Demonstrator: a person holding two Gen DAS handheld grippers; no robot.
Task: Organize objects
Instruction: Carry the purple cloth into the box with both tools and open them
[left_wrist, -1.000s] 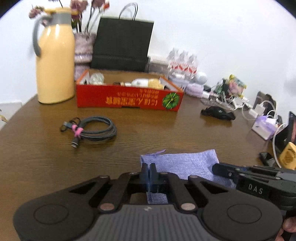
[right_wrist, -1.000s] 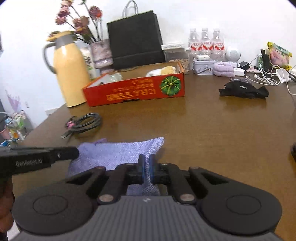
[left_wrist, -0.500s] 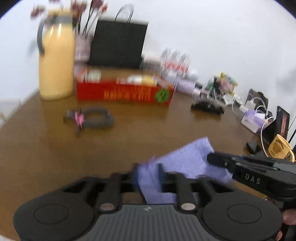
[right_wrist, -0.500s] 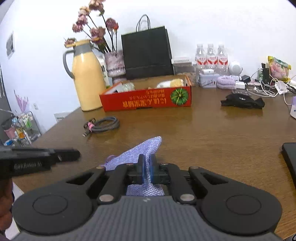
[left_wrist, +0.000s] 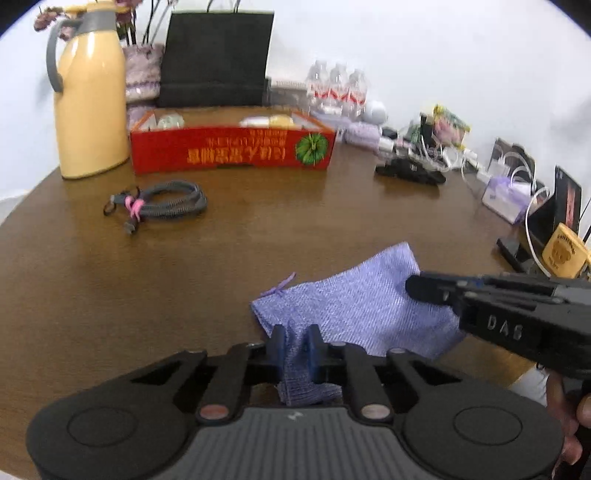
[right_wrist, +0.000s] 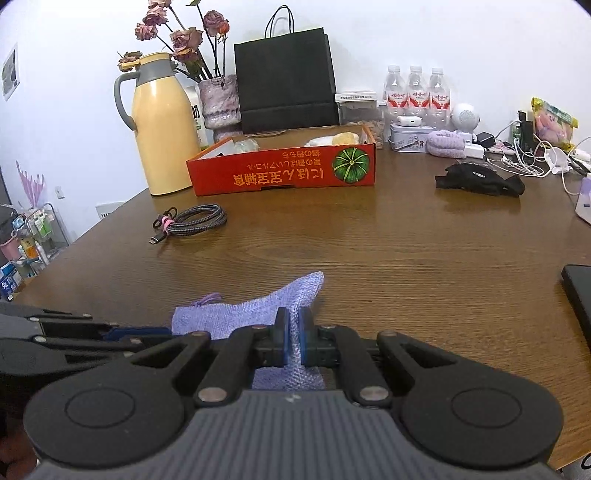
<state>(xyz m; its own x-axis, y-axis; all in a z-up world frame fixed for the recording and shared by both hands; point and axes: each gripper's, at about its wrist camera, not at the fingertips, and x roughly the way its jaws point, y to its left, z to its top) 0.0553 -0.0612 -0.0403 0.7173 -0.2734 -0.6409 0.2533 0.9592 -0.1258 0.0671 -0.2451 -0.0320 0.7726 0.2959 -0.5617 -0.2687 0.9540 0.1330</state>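
Brown wood-grain table (right_wrist: 424, 251), broad, glossy, cluttered along the back edge. Rear left: tall cream-yellow thermos jug (right_wrist: 166, 125), smooth plastic, grey handle; beside it a matte black paper bag (right_wrist: 286, 79). In front of both, a shallow red cardboard box (right_wrist: 284, 171), open-topped, printed, with a few pale items inside. Left of centre, a coiled braided cable (right_wrist: 197, 219) bound by a pink tie, well apart from the work. Near edge: small lilac pouch (left_wrist: 354, 306), coarse woven cloth, limp, loose drawstring end at its left corner, lifted partly off the wood, far corner rising to a point. Its long axis runs across, from one gripper to the other. Right gripper (right_wrist: 291, 338) clamped tight on the pouch's right side, cloth pinched between blue pads. Left gripper (left_wrist: 295, 349) at the left end; jaws closing, a fold of fabric already between the pads and apparently pressed. Both hands equally near; the pouch spans them. Judgement: with both ends held, the next move likely turns on carrying it forward toward the red box, straight ahead of the fingers.
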